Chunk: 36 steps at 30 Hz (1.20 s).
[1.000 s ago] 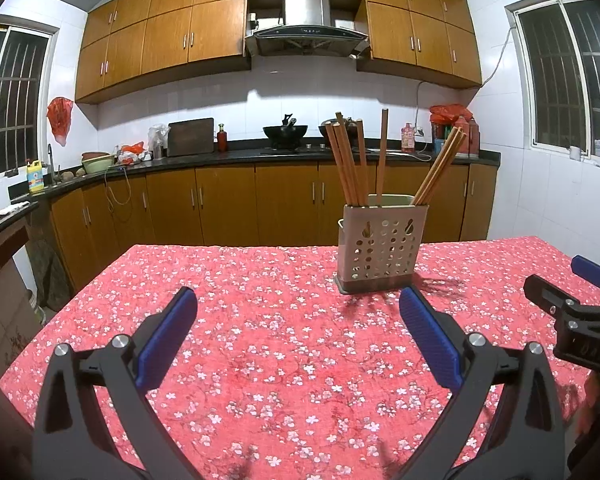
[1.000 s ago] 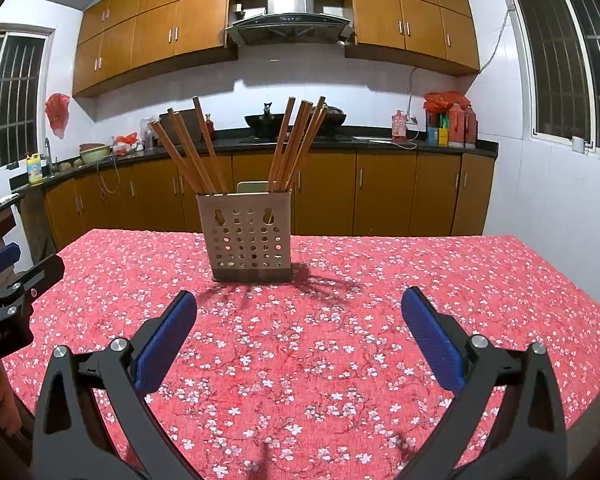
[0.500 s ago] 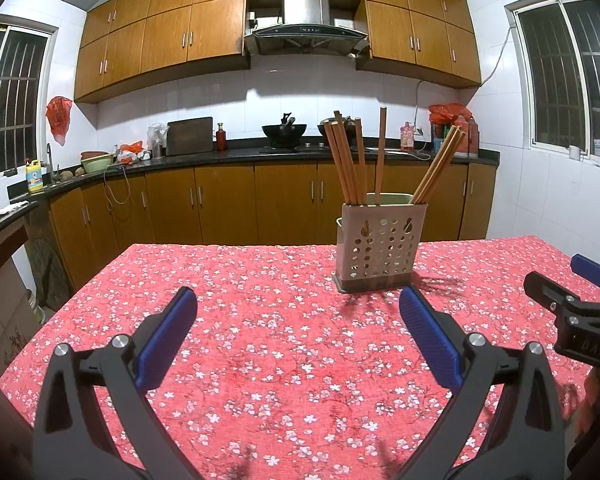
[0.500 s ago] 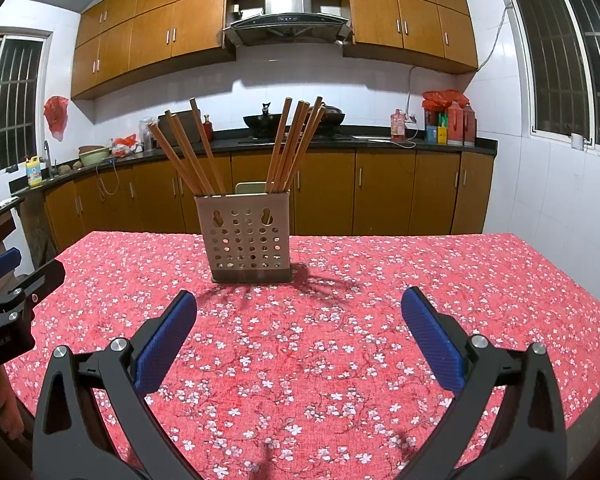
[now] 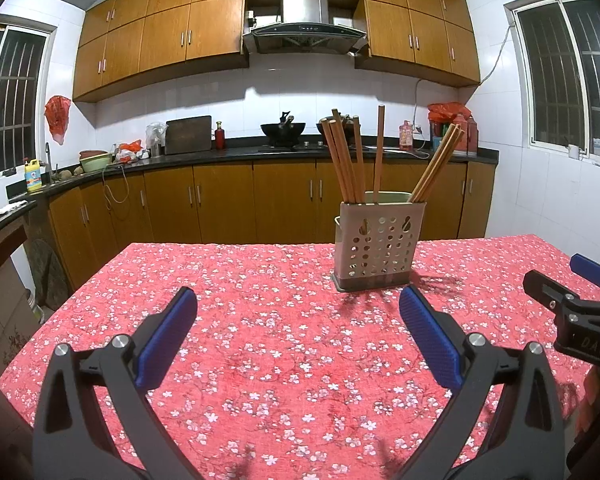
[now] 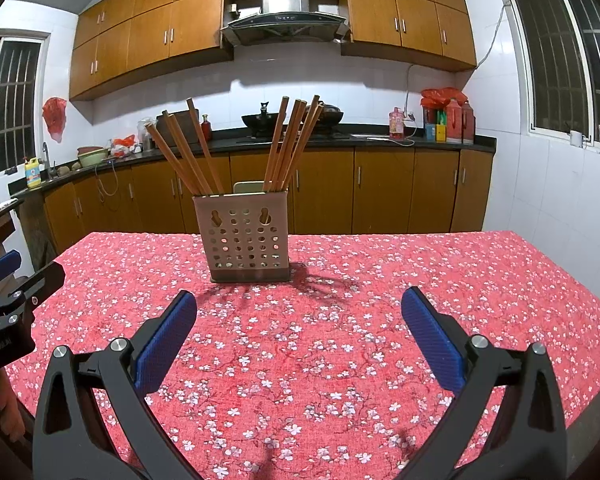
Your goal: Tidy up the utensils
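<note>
A perforated metal utensil holder [image 5: 378,246] stands on the red floral tablecloth [image 5: 260,332], with several wooden chopsticks [image 5: 346,160] upright in it. It also shows in the right wrist view [image 6: 246,240] with its chopsticks [image 6: 288,142]. My left gripper [image 5: 298,312] is open and empty, short of the holder and to its left. My right gripper [image 6: 298,314] is open and empty, short of the holder and to its right. The right gripper shows at the right edge of the left wrist view [image 5: 572,300].
Wooden kitchen cabinets [image 5: 228,208] and a dark counter [image 5: 220,154] run behind the table. The left gripper shows at the left edge of the right wrist view [image 6: 8,300]. The table's far edge lies just behind the holder.
Both views have barely shifted. The holder, the chopsticks and both open grippers stand as before.
</note>
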### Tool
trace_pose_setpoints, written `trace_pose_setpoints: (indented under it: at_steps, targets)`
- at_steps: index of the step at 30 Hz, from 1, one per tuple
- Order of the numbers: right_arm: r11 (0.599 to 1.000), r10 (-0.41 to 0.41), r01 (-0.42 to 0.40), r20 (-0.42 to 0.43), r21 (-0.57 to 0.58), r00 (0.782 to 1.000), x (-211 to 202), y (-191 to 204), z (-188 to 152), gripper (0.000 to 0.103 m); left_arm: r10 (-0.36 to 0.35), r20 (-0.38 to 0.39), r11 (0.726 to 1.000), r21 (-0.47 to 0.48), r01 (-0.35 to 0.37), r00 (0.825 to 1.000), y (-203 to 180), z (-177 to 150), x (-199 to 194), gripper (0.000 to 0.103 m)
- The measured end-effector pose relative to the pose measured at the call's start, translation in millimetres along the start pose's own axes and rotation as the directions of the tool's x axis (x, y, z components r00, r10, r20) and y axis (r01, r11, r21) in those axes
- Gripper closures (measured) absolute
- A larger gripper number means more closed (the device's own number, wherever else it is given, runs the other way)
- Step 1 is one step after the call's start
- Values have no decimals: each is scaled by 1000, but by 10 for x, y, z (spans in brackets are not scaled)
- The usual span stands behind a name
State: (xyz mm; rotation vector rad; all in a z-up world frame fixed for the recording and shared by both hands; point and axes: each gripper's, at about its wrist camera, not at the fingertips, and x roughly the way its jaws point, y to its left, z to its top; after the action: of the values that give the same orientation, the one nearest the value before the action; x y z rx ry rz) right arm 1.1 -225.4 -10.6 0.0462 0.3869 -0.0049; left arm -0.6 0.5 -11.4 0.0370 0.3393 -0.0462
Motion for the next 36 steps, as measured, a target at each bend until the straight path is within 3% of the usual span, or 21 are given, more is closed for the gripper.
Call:
trace_pose_setpoints:
  at_steps: [36]
  targets:
    - [1000,0,0,-4,6,1000,13,23,-10,2,-7,-15,1000,-3,7,1000,21,-21,53,4]
